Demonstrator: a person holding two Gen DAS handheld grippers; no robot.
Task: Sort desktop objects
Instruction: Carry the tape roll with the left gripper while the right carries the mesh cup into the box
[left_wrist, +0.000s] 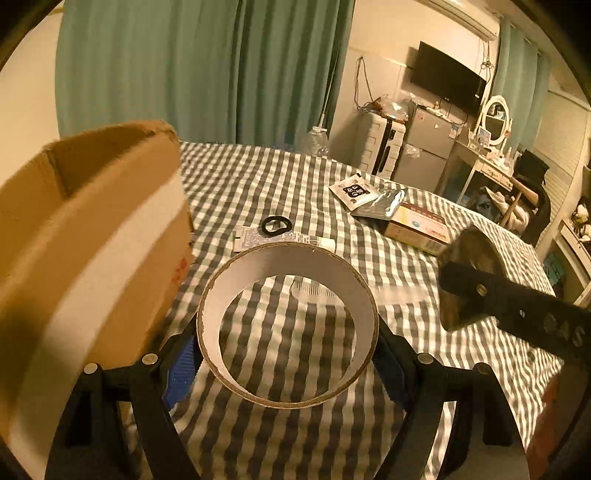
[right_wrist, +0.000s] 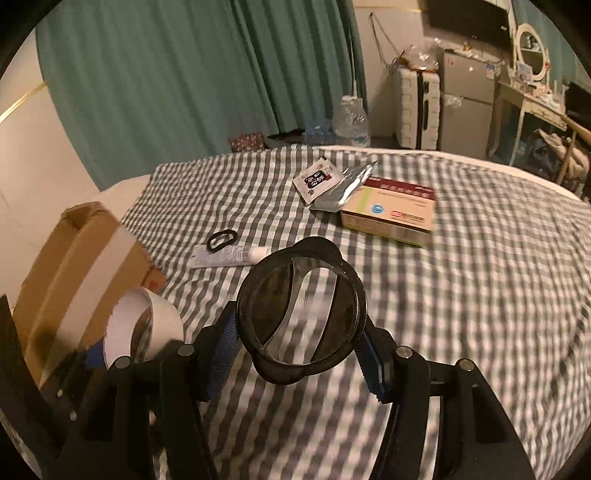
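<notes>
My left gripper (left_wrist: 288, 354) is shut on a tape roll (left_wrist: 295, 264), a brown cardboard ring with a white inner wall, and holds it above the checked cloth right beside an open cardboard box (left_wrist: 92, 240). The blue pads press on the ring's two sides. My right gripper (right_wrist: 299, 343) is shut on a black-rimmed round clear disc (right_wrist: 306, 245), lifted off the cloth. From the right wrist view the tape roll (right_wrist: 140, 325) shows at the left, in front of the cardboard box (right_wrist: 74, 266). In the left wrist view the disc (left_wrist: 469, 258) appears at the right.
On the cloth lie a black ring (right_wrist: 221, 240), a white tube (right_wrist: 229, 255), a white sachet (right_wrist: 317, 179), a silver pouch (right_wrist: 343, 192) and a flat packet box (right_wrist: 391, 214). Green curtains, a water bottle (right_wrist: 351, 122) and furniture stand behind the table.
</notes>
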